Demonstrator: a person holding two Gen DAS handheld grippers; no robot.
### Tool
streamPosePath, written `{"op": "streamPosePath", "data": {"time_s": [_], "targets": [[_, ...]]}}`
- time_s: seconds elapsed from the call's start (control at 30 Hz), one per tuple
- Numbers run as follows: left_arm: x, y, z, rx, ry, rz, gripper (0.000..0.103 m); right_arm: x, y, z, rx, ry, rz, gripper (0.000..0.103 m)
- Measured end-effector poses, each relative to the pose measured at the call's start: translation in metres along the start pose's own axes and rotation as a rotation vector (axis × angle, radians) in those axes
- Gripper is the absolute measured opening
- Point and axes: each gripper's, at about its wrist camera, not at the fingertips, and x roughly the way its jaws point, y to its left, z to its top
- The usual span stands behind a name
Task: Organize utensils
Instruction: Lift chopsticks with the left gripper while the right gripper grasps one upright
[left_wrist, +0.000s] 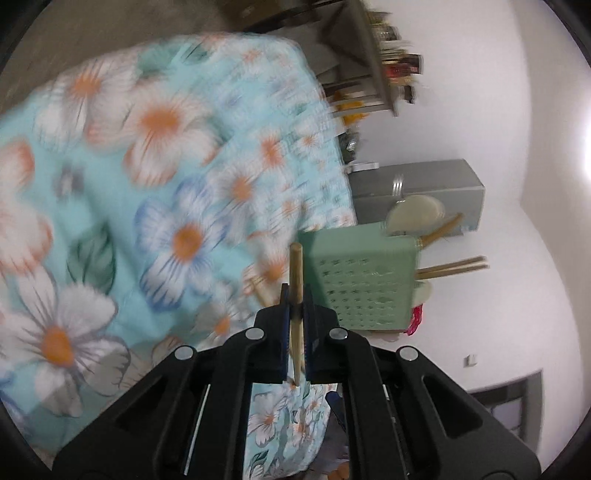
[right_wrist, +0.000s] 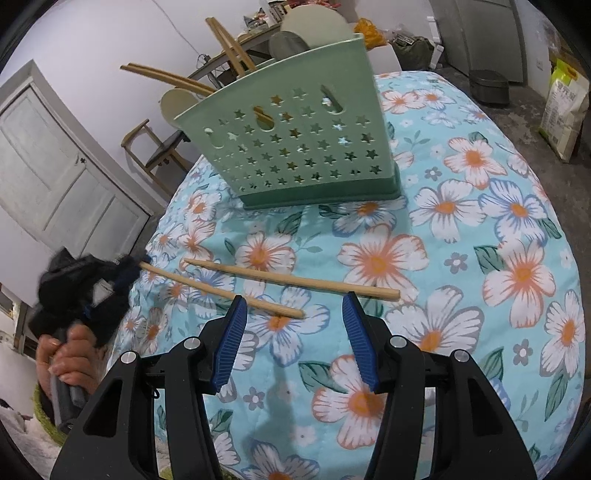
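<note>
My left gripper (left_wrist: 296, 295) is shut on a wooden chopstick (left_wrist: 295, 280); the right wrist view shows that gripper (right_wrist: 127, 267) at the table's left edge with the chopstick (right_wrist: 221, 291) reaching right over the cloth. A second chopstick (right_wrist: 291, 278) lies on the cloth. My right gripper (right_wrist: 293, 306) is open and empty just in front of both. A green star-holed utensil holder (right_wrist: 303, 136) stands behind them with chopsticks (right_wrist: 229, 44) and spoons (right_wrist: 314, 22) in it; it also shows in the left wrist view (left_wrist: 362, 277).
The table carries a blue floral cloth (right_wrist: 461, 240). A wooden chair (right_wrist: 159, 147) and a white door (right_wrist: 55, 166) are at the left. A rice bag (right_wrist: 565, 107) and a dark pot (right_wrist: 487, 86) stand on the floor at the right.
</note>
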Motion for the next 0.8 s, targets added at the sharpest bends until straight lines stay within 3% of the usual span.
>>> {"op": "streamPosePath", "data": {"time_s": [0.1,0.27,0.4,0.53,0.8], "targets": [[-0.018,-0.026,0.007,0.125,-0.042,0.012,0.004,0.002,0.008,0.002,-0.027,-0.002,-0.003,0.053],[-0.063,-0.076,0.011,0.388,-0.219,0.102,0.004,0.007,0.026,0.008,-0.097,-0.014,0.007,0.053],[-0.091,-0.099,0.011,0.512,-0.328,0.141,0.004,0.020,0.048,0.012,-0.192,-0.008,0.020,0.053],[-0.105,-0.108,0.010,0.584,-0.389,0.189,0.004,0.041,0.080,0.012,-0.344,0.009,0.005,0.053],[-0.108,-0.119,0.005,0.674,-0.442,0.265,0.005,0.083,0.135,0.003,-0.699,0.017,-0.155,0.046]]}}
